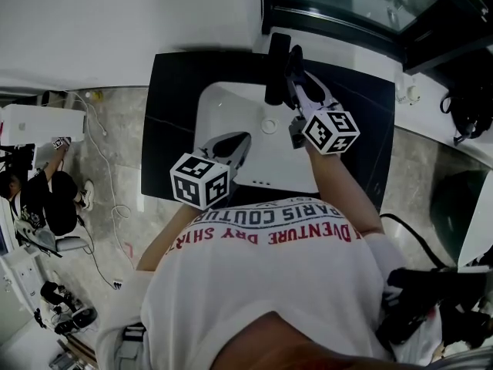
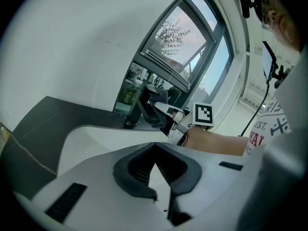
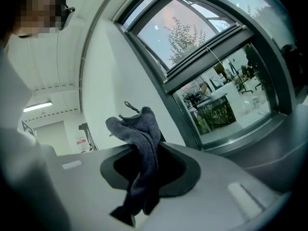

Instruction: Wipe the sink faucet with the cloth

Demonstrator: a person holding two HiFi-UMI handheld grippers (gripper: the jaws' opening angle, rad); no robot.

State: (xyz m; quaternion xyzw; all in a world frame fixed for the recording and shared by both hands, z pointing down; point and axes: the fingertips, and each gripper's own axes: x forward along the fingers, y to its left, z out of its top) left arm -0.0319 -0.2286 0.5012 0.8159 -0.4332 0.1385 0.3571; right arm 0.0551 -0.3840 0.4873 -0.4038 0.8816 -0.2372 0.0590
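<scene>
Head view: right tongs [image 1: 295, 72], clamped on a crumpled grey cloth [image 3: 139, 143], sit just beside the black sink faucet [image 1: 276, 72]. Left tongs [image 1: 237, 143], closed and empty, hover over the white sink basin [image 1: 219, 102] in the black surface [image 1: 169, 91].

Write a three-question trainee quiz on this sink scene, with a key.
1. True or false: the left gripper holds the cloth.
2. Which is nearer the faucet? A) left gripper B) right gripper C) both equally
3. Fill in: the left gripper, shut and empty, hovers over the white ___.

Key: 1 false, the right gripper grips it; 2 B; 3 sink.
</scene>
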